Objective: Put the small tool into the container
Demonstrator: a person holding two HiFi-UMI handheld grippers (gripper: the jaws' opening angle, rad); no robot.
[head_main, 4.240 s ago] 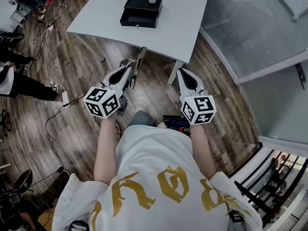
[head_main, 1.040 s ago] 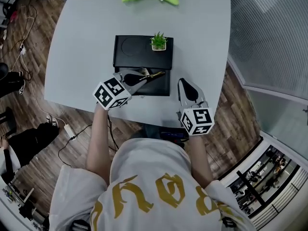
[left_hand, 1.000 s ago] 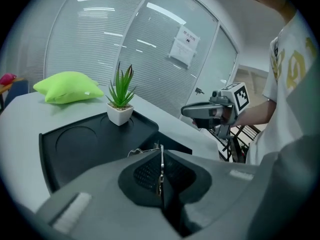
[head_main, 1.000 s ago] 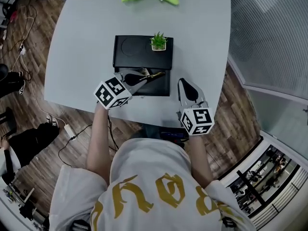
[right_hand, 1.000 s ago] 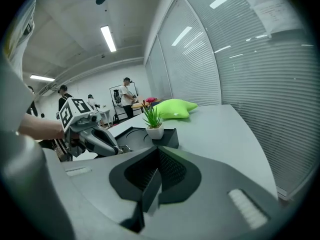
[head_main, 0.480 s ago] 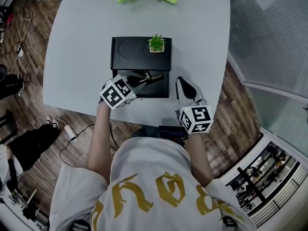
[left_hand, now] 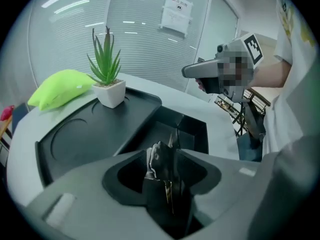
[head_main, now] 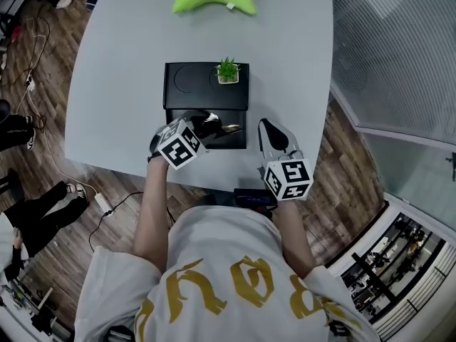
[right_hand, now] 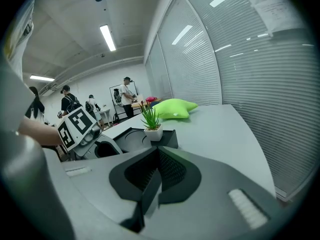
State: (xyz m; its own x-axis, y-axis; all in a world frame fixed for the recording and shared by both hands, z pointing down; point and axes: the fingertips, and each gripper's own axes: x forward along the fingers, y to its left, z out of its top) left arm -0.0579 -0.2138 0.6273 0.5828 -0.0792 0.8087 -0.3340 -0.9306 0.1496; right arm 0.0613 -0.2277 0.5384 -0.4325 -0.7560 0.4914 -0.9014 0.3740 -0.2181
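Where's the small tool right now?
Head view, left of centre: the small tool is clamped in the left gripper over the open drawer of the black container, near the potted plant.

left tool (head_main: 214,125) holds small item (head_main: 230,128) over black container's (head_main: 187,84) open drawer (head_main: 239,140); right tool (head_main: 263,125) alongside.

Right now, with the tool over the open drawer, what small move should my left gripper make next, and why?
Probably lower the left gripper slightly and release: it is shut on the small tool, whose tip hangs over the container's open drawer.
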